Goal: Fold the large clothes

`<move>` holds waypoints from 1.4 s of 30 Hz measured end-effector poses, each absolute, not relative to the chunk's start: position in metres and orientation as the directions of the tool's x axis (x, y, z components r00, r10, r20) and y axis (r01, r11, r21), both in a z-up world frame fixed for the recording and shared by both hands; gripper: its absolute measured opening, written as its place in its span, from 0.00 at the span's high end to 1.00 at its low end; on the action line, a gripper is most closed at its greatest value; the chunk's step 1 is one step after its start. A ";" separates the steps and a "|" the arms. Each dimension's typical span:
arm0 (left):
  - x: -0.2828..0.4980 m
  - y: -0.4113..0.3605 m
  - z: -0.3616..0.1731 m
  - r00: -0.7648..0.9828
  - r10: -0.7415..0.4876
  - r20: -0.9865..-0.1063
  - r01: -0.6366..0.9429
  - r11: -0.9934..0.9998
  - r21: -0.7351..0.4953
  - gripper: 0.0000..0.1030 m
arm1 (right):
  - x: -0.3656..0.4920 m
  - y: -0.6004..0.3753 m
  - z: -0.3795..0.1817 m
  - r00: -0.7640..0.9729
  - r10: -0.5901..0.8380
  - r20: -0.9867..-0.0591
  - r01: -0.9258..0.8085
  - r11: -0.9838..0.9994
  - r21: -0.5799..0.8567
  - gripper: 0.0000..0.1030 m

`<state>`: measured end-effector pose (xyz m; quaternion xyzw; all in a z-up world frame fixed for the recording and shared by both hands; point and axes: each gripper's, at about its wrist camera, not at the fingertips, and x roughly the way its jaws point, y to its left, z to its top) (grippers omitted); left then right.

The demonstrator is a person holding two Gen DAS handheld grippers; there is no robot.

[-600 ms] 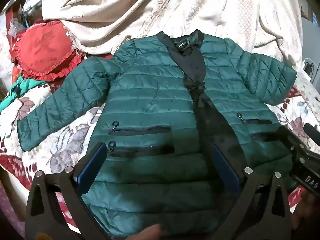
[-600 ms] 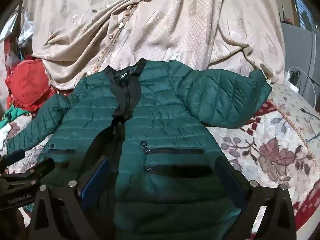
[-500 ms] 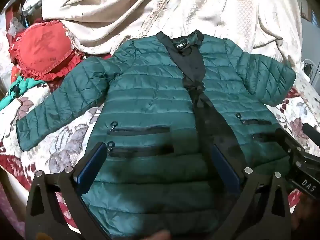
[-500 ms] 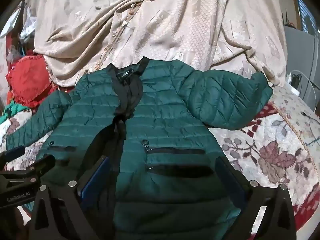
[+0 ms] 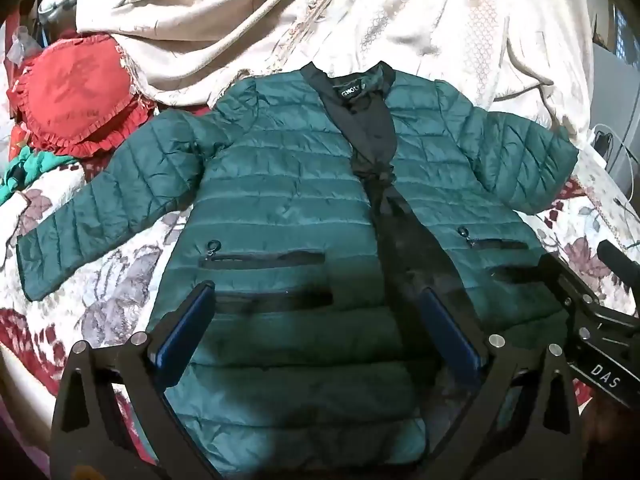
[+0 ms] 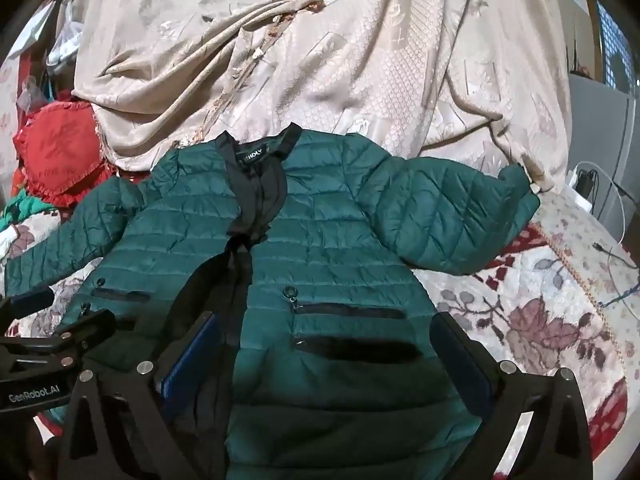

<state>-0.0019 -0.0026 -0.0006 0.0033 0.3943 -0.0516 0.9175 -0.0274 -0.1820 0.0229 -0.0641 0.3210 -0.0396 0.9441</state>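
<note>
A dark green quilted jacket (image 5: 280, 216) with a black lining lies front-up on a floral bedspread (image 5: 100, 280), collar at the far side. Its left sleeve (image 5: 108, 204) stretches out flat; its right sleeve (image 6: 452, 224) is bent short. My left gripper (image 5: 316, 304) is open and empty above the jacket's lower left panel. My right gripper (image 6: 324, 332) is open and empty above the lower right panel and pockets. Each gripper shows at the edge of the other's view.
A crumpled beige cloth (image 6: 340, 60) is heaped beyond the collar. A red frilled cushion (image 5: 76, 92) and a teal garment (image 5: 24, 164) lie at the far left. Cables and a grey cabinet (image 6: 600, 128) stand at the right past the bed edge.
Both grippers have drawn back and lifted slightly, so the jacket sits lower and smaller in the right view. The jacket has not moved.
</note>
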 end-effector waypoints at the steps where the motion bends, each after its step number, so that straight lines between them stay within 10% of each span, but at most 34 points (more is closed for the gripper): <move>1: -0.002 -0.003 0.000 0.680 -0.103 -0.726 0.104 0.994 -0.043 0.01 | -0.027 -0.182 0.023 0.791 -0.115 -0.602 0.031 0.989 -0.148 0.00; 8: 0.003 0.012 0.006 0.655 -0.310 -0.689 0.149 0.947 -0.285 0.01 | -0.026 -0.185 0.020 0.784 -0.104 -0.612 0.026 0.991 -0.135 0.00; 18: -0.007 -0.008 -0.004 0.657 -0.199 -0.728 0.147 0.980 -0.135 0.01 | -0.024 -0.185 0.017 0.775 -0.108 -0.622 0.025 0.990 -0.140 0.00; 42: -0.002 0.014 -0.009 0.636 -0.220 -0.740 0.075 0.972 -0.225 0.01 | -0.023 -0.185 0.016 0.773 -0.113 -0.624 0.024 0.989 -0.149 0.00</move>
